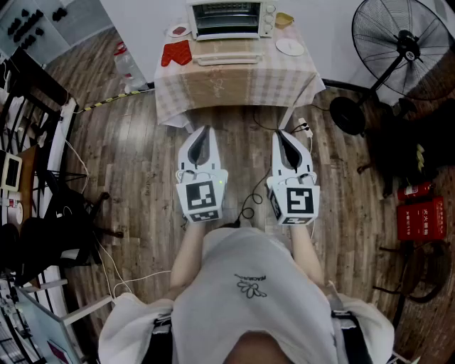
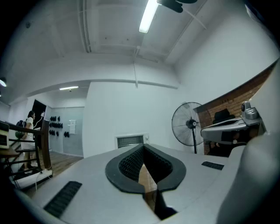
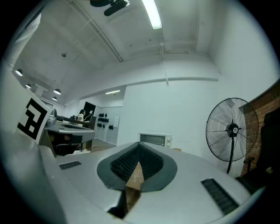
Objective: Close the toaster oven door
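Observation:
The toaster oven (image 1: 231, 18) stands at the back of a table with a checked cloth (image 1: 234, 85); its door (image 1: 227, 50) lies folded down flat in front of it. My left gripper (image 1: 205, 131) and right gripper (image 1: 283, 134) hover side by side over the wooden floor, a short way from the table's near edge, both level, both shut with nothing between the jaws. The oven shows small and far off over the closed jaws in the left gripper view (image 2: 130, 141) and in the right gripper view (image 3: 155, 139).
A red oven mitt (image 1: 176, 53) lies left of the door, a white plate (image 1: 289, 47) right of it. A large floor fan (image 1: 405, 50) stands at the right, a red box (image 1: 421, 217) on the floor. Chairs and cables (image 1: 43, 213) crowd the left.

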The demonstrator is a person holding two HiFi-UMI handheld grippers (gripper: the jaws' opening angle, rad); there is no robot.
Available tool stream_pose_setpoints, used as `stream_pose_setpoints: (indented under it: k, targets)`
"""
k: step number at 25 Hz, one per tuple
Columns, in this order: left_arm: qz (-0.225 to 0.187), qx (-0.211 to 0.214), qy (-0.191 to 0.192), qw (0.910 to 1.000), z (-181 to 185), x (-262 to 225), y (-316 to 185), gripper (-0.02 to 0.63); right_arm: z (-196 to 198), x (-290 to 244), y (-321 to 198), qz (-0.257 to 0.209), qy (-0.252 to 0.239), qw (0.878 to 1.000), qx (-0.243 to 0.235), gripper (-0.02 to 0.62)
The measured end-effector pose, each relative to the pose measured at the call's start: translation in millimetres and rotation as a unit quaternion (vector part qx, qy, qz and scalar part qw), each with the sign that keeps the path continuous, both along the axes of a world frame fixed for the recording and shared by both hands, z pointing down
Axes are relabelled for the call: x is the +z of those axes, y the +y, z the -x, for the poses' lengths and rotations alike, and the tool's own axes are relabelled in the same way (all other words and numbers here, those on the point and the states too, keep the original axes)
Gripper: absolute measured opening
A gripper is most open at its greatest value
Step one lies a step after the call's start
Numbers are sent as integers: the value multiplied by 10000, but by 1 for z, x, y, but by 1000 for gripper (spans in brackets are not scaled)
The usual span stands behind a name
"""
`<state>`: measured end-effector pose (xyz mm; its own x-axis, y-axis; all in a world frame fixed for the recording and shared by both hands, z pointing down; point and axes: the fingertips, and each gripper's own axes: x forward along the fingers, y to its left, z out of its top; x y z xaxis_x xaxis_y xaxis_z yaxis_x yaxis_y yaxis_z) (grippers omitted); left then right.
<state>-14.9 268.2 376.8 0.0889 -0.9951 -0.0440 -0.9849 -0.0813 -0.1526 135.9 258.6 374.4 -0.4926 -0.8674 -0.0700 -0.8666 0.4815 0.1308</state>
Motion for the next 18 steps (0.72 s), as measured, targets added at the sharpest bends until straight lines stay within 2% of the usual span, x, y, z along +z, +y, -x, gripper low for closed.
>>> stream_pose_setpoints:
  k: [9,13,18]
  targets:
    - [-25,49,2,10000,4,-2,-1,15,-2,3,-4,22,-28,10000,71,9]
    - [-8,109,-39,9999,4,-5,-7,15,-3,3,-9,61,-225,9997,94,9]
    - [195,14,220,9996,13,8,3,17,3,22,-4,348,-347,9987,126,9]
